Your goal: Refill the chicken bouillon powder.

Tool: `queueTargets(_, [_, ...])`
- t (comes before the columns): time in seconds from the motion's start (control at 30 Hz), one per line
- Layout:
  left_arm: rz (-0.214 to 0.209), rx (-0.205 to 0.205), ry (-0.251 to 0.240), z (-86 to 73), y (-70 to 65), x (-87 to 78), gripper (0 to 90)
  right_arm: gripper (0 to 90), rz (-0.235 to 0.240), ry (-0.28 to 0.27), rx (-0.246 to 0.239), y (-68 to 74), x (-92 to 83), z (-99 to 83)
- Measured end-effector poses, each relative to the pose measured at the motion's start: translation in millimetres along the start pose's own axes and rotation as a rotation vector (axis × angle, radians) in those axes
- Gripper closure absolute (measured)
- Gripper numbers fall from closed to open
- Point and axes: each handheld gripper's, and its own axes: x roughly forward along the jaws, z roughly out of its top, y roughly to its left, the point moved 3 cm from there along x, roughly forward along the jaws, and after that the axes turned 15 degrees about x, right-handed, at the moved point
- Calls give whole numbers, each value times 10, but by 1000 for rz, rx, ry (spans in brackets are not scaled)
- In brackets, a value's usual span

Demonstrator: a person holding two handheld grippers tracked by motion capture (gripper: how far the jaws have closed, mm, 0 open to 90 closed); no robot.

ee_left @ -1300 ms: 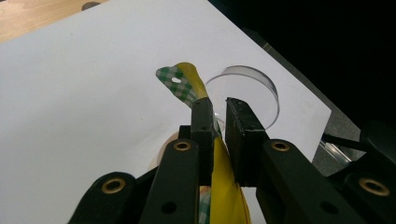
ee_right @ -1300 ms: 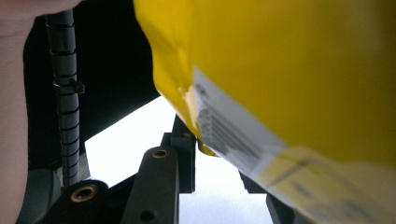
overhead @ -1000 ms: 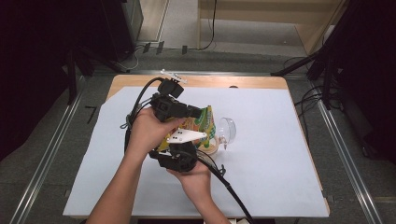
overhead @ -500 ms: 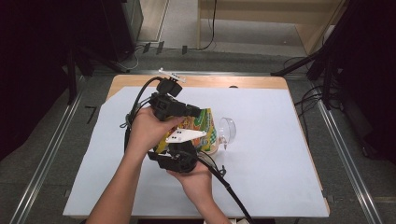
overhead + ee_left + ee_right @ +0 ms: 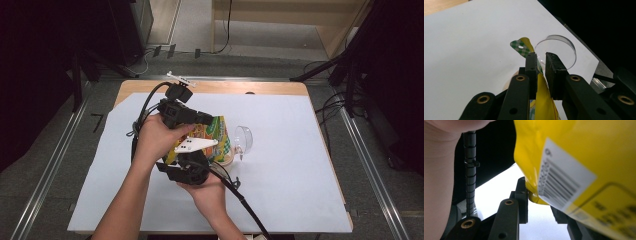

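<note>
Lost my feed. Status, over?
Left gripper and right gripper both pinch the yellow snack bag, held above the table. Clear dish lies beside it.

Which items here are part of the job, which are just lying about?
In the job:
yellow snack bag, pinched by both grippers
left gripper
right gripper
clear round dish, beside the bag

Lying about:
white sheet
wooden table
floor cables

yellow-green snack bag [image 5: 214,141] upright above white sheet, beside clear round lid [image 5: 243,138]
</note>
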Motion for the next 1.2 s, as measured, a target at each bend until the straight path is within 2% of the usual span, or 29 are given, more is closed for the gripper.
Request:
queueTargets(0.27, [-15, -26, -13, -18, 49, 0, 806, 722, -16, 17, -14, 1, 10, 10])
queueTargets(0.5, [-21, -27, -14, -18, 41, -2, 802, 723, -16, 21, -24, -13, -1, 9])
queueTargets(0.67, [-24, -30, -17, -21, 50, -11, 802, 722, 8, 22, -22, -26, -21, 10])
queueTargets(0.83, [-26, -36, -22, -23, 59, -15, 801, 721, 3, 22, -31, -33, -24, 5])
queueTargets(1.2, [-14, -35, -24, -30, 70, -43, 803, 720, 10, 12, -33, -20, -10, 12])
